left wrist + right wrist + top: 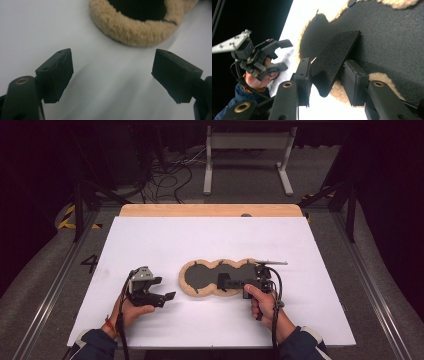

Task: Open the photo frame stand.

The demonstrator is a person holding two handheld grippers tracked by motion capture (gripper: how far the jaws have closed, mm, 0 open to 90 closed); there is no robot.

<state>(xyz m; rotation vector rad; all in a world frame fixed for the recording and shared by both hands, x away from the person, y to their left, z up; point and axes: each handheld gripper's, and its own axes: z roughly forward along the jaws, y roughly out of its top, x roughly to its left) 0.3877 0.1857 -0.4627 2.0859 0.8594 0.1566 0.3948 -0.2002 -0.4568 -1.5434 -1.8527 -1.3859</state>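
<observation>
The right claw (325, 75) pinches a black flap (334, 57) of the fleece insole (215, 277) on the table (165, 240); the left claw (167, 290) gapes empty nearby. Work looks barely begun.

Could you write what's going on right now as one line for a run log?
left gripper: open, beside fleece piece, apart | right gripper: jaws around a lifted black flap, closing | white table
</observation>
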